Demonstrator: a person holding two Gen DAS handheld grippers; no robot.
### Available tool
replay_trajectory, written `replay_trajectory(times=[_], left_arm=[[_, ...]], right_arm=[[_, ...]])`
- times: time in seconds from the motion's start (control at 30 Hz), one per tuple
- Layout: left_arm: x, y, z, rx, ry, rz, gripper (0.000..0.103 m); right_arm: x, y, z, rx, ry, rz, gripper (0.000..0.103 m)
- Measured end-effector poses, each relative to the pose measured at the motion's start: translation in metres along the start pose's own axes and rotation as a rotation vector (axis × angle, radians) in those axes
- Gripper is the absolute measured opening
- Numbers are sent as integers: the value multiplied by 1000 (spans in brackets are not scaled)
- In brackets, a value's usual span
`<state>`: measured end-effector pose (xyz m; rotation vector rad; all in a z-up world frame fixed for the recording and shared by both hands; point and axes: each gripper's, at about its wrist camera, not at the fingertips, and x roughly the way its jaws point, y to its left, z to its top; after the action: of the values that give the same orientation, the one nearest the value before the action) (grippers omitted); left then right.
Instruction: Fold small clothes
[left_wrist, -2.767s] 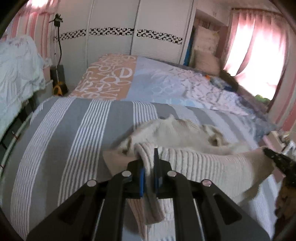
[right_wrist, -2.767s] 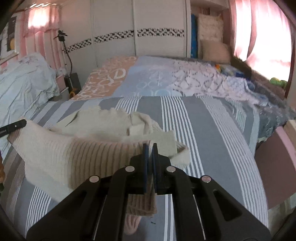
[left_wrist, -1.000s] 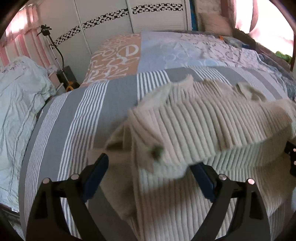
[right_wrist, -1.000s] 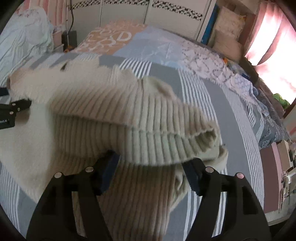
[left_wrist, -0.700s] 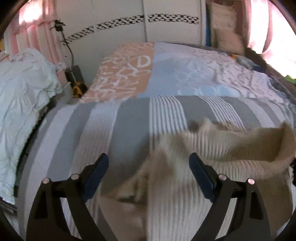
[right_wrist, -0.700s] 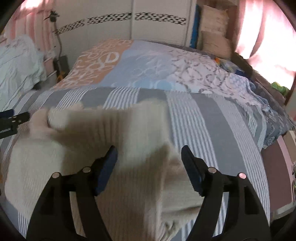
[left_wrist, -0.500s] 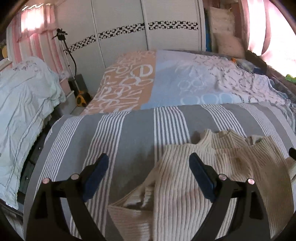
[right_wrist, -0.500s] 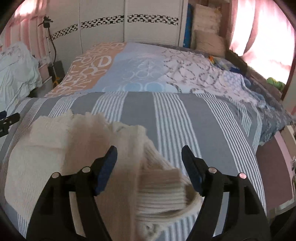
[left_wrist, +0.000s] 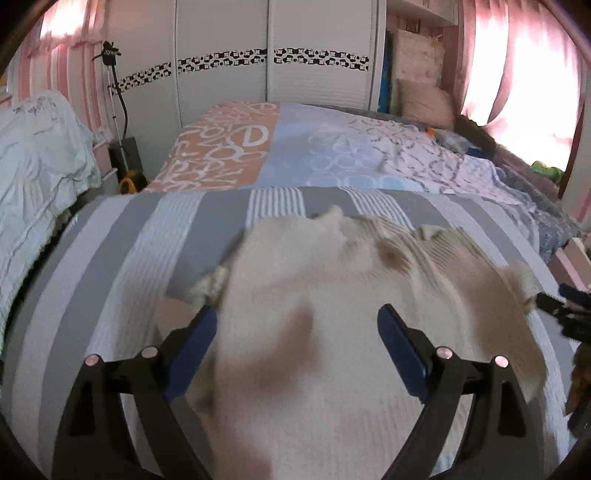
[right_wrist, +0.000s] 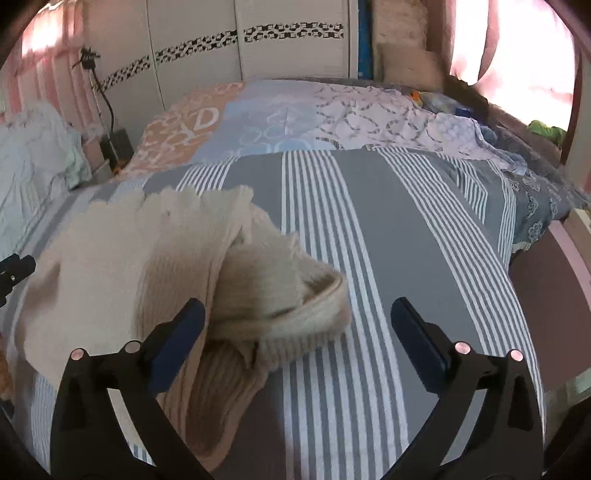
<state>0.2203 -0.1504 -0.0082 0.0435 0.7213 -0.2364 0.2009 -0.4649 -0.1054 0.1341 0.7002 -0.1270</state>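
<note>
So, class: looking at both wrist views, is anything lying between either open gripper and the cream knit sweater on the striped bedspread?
Nothing visible. The sweater lies directly ahead of the left gripper and right gripper on the bedspread.

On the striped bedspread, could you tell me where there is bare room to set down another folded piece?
The striped bedspread is bare to the right of the cream sweater, out to the bed's edge. A second bare strip lies left of the sweater, toward the white bedding. The near middle is crowded, with the sweater under both open grippers.
</note>
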Motion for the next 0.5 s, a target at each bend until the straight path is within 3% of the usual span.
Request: replay_trajectory(times=[0.27, 0.33, 0.43, 0.5], left_arm=[[17, -33, -9, 15, 25, -77, 89], [18, -34, -9, 27, 18, -50, 89], [25, -31, -9, 21, 46, -24, 90], [25, -28, -10, 5, 48, -5, 94]], right_arm=[[2, 7, -11, 59, 14, -4, 100], [3, 4, -10, 79, 31, 7, 100], [5, 4, -9, 90, 55, -76, 100], [8, 1, -7, 104, 88, -80, 100]])
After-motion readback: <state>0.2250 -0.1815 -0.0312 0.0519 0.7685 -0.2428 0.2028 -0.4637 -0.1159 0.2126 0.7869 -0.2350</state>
